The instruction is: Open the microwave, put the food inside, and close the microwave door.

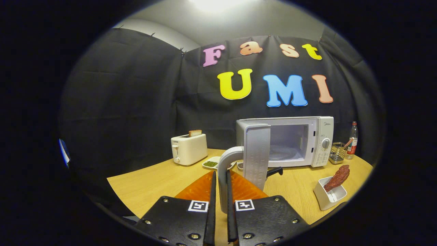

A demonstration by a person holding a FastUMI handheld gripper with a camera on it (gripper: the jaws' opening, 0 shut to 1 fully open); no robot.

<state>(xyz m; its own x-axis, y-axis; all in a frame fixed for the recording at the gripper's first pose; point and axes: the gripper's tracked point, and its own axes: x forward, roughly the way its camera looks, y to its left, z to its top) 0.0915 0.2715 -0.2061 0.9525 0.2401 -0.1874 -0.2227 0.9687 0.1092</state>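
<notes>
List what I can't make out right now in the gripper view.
- Rest of the microwave cavity: the open door hides its near side.
- Dish contents: behind the door.
- Gripper shut on the door handle; contact hidden by the fingers.
- Rack contents: too small.

The gripper [220,191] pinches the door handle [223,171] with both fingers. The microwave [319,136] door [256,153] stands wide open toward the fingers. The inside looks bare. A white dish [327,198] with brown food [338,178] sits on the table [153,181], off to the right. A toaster [189,149] with bread [195,133] stands on the left.
</notes>
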